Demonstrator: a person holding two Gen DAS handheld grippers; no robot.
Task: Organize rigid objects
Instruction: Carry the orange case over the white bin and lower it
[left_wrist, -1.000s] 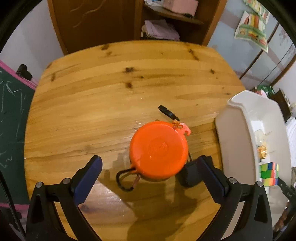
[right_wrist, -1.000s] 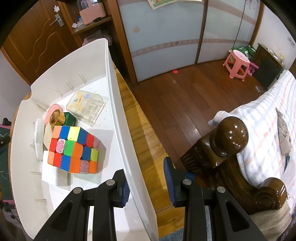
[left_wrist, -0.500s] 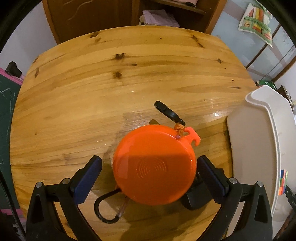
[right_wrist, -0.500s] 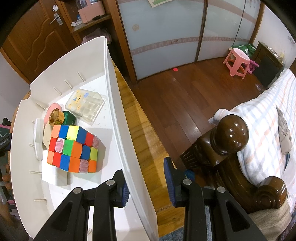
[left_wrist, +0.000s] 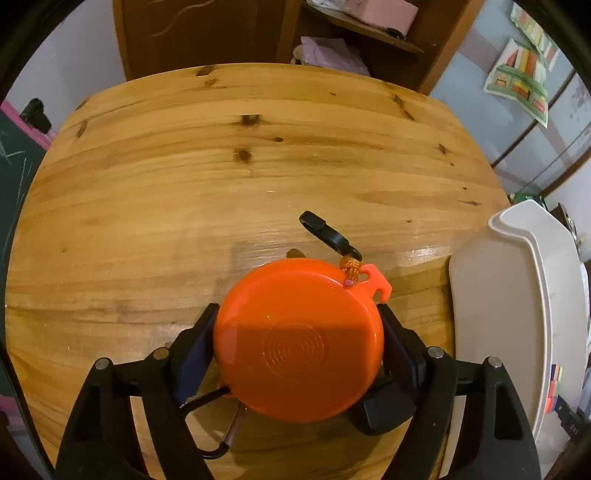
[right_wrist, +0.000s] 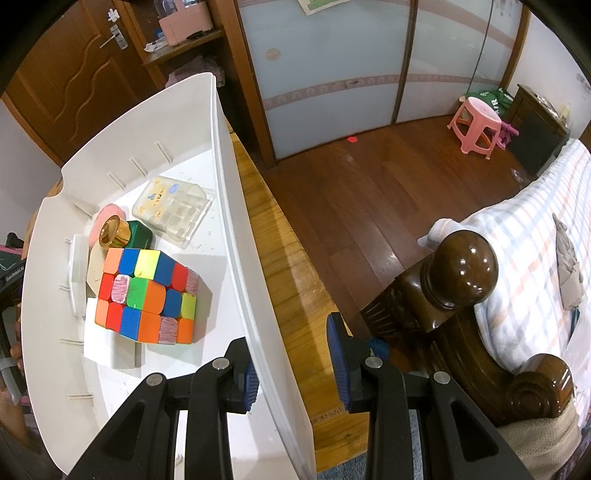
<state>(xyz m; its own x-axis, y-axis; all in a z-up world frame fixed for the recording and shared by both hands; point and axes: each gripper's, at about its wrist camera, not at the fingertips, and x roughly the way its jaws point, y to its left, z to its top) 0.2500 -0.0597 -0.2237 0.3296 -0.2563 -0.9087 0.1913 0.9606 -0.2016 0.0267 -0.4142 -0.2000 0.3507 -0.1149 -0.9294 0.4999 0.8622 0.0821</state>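
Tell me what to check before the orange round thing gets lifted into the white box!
1. Left gripper around the orange disc: ok, its jaws have just been closing and the fingers sit on both sides.
2. Grip tight enough: cannot tell.
3. Black clip and black loop hanging off the disc free to follow: cannot tell.
4. White bin held steady: cannot tell; the right gripper straddles its wall, but a gap shows on one side.
5. Room in the bin beside the colour cube: ok.

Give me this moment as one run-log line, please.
left gripper: closing on orange disc | right gripper: straddling bin wall | cube: binned
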